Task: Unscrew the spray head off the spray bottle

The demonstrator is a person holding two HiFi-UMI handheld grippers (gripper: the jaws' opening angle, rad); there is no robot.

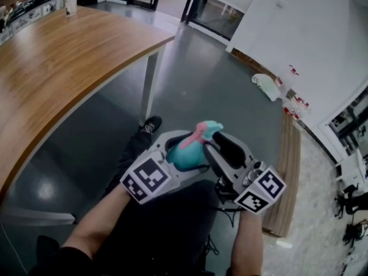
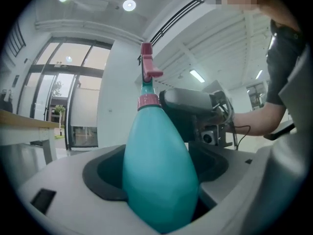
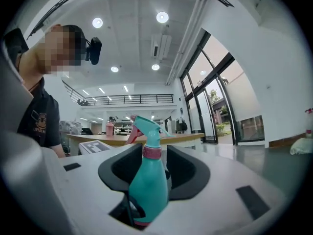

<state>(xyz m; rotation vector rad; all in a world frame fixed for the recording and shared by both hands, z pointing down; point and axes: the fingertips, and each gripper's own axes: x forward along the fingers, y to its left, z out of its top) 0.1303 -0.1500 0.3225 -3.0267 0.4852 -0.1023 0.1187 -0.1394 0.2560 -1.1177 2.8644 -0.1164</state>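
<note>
- Teal spray bottle [image 1: 183,157] is up in mid-air over the grey floor [image 1: 190,79], well apart from the wooden desk [image 1: 63,68].
- Head view: the left hand-held gripper [image 1: 188,152] is wrapped round the bottle's fat body. The right hand-held gripper [image 1: 214,144] sits just beside the neck, under the spray head [image 1: 208,129]. The head points up and away from the person.
- Left gripper view: the bottle body fills the gap between the jaws, and both dark pads look pressed to it, so this is a firm hold. The pink collar [image 2: 148,102] sits down on the neck with the spray head above it. The right hand-held gripper shows just behind the neck.
- Right gripper view: the jaws stand wide. The bottle is between them with a clear gap on each side, so the pads press on nothing. The collar and the teal head with its pink trigger [image 3: 132,135] are level with the jaw tips.
- Progress: the spray head is still on the bottle. The collar looks seated and no thread shows. I cannot tell whether it has been loosened at all.
- Left to do, as I judge it: close the right jaws on the collar or head, twist against the left hold until the thread runs out, then lift the head clear.
</note>
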